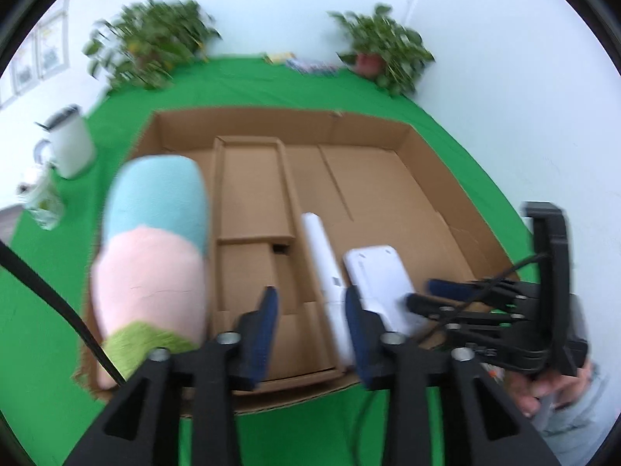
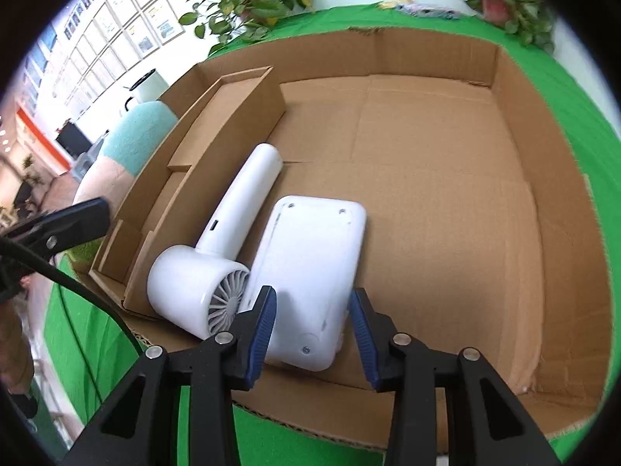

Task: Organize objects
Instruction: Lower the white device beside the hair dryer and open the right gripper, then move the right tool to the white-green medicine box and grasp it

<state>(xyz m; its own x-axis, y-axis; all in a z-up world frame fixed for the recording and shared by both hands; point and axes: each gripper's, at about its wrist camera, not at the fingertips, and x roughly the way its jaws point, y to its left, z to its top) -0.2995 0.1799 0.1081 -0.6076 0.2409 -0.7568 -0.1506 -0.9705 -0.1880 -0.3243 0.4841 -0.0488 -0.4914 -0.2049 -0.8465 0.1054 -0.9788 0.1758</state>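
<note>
Green cloth covers the table under a shallow brown cardboard tray [image 2: 535,202]. Both grippers, left gripper [image 1: 310,334] and right gripper [image 2: 312,334], gape empty. At lower centre, the flat white plastic device [image 2: 310,272] touches a white hair dryer [image 2: 221,260]; a careless grab could jostle both. A pastel plush cushion [image 1: 155,248] crowds the left.

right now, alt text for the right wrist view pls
The open right gripper hovers over a flat white device lying in a shallow cardboard box, beside a white hair dryer. The box sits on a green cloth.
</note>
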